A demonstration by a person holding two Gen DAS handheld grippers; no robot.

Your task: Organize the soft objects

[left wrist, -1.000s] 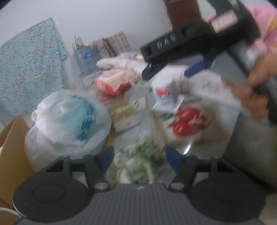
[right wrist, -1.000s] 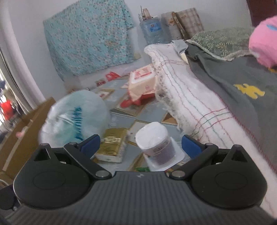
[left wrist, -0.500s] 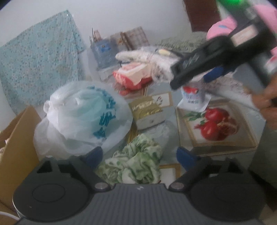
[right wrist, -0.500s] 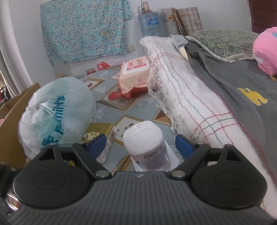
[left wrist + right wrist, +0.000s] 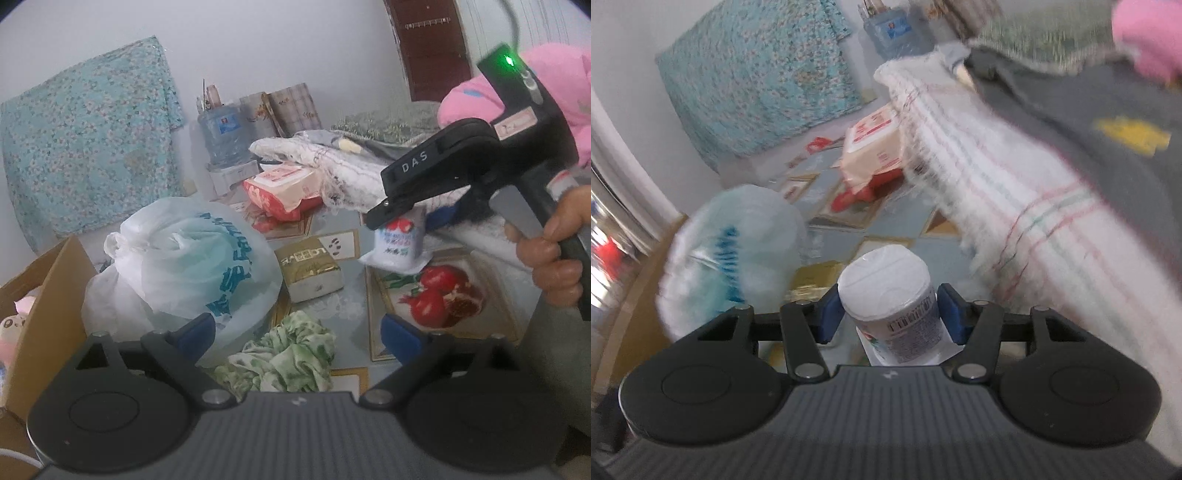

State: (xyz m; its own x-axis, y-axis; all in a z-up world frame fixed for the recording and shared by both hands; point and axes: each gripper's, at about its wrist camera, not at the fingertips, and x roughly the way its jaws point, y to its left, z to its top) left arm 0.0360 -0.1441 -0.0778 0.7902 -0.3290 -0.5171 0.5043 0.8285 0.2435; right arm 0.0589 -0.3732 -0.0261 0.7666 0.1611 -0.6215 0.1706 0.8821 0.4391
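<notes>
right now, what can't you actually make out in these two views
- Right wrist view: motion blur smears the plastic bag print, and whether the right gripper pads press the white tissue roll yet.
- Left wrist view: the cardboard box is cut off by the left edge; its contents are mostly hidden.
- Left wrist view: the left gripper body covers the near edge of the green cloth.

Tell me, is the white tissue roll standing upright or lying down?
Upright. The white tissue roll stands on end, its round top facing up, between the pads of the right gripper, whose jaws have just been closing around it.
</notes>
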